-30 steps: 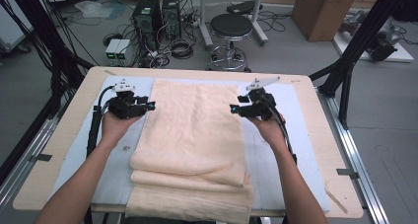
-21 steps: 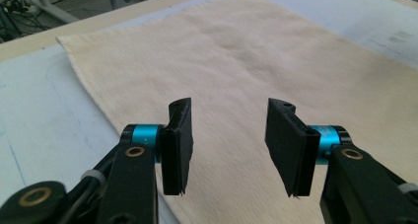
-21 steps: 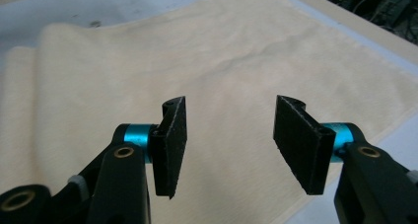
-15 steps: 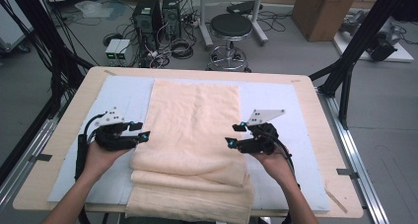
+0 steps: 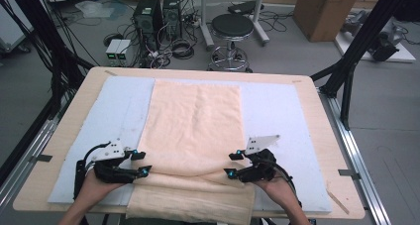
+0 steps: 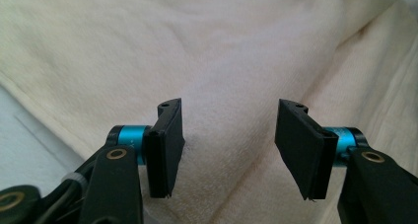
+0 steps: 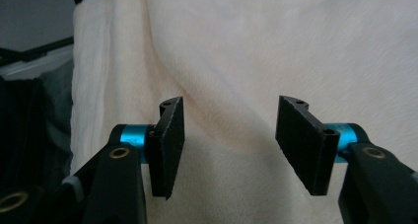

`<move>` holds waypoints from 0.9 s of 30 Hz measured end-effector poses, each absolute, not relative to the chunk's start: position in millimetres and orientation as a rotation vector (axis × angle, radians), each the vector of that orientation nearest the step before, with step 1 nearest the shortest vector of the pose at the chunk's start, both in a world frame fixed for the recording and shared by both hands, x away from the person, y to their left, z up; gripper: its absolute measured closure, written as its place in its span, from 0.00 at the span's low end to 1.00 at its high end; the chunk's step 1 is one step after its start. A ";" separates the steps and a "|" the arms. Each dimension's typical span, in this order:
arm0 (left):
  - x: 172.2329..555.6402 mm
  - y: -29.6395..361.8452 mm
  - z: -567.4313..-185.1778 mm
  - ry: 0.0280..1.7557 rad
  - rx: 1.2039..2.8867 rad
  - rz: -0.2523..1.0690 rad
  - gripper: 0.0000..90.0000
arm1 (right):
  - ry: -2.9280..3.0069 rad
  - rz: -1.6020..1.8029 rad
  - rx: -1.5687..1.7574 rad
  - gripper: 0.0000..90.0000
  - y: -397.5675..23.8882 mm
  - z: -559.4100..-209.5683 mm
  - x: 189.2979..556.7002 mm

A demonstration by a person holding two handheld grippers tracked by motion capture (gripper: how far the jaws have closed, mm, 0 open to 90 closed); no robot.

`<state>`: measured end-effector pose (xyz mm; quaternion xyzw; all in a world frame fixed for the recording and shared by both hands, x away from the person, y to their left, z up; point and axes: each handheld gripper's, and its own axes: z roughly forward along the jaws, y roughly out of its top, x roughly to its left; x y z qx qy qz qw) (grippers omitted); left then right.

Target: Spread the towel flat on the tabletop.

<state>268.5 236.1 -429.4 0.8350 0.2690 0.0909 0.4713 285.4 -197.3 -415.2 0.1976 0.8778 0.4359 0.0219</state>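
I am holding my left hand-held gripper (image 5: 140, 164) and right hand-held gripper (image 5: 232, 164) spread, just widening and narrowing respectively, nothing pinched, flanking the towel (image 5: 194, 121) fold toward 6 o'clock on the worktop (image 5: 317, 131); uneven pinches risk skewing it.

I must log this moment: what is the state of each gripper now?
Left gripper: open, jaws just opening, holding nothing, over the towel.
Right gripper: open, jaws just closing, holding nothing.

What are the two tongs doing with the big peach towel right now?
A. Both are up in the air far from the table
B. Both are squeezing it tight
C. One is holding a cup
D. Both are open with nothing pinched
D: the left tongs and the right tongs both stand open over the peach towel, with a clear gap and no cloth pinched.
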 end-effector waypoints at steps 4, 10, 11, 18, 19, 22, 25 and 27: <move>275.6 234.7 -429.7 0.679 2.058 0.226 0.90 | 2.790 1.279 0.566 0.93 -192.8 -420.7 290.7; 294.7 227.8 -422.9 0.732 2.016 0.296 0.94 | 2.742 1.273 0.605 0.99 -196.1 -409.6 304.7; 299.1 227.1 -421.3 0.748 2.007 0.307 0.94 | 2.723 1.270 0.618 0.99 -197.4 -407.2 307.7; 334.6 217.8 -414.2 0.873 1.953 0.366 0.93 | 2.684 1.385 0.732 0.69 -202.2 -403.2 331.8; 339.3 216.2 -414.6 0.879 1.960 0.374 0.93 | 2.709 1.462 0.757 0.59 -201.9 -405.5 334.5; 353.0 209.7 -419.8 0.918 1.997 0.401 0.93 | 2.741 1.448 0.778 0.52 -199.7 -409.9 336.7; 367.0 203.9 -426.0 0.982 1.998 0.410 0.91 | 2.701 1.390 0.779 0.51 -199.4 -409.2 337.2; 373.1 202.1 -429.3 1.023 1.967 0.417 0.90 | 2.664 1.377 0.785 0.51 -201.0 -408.5 338.0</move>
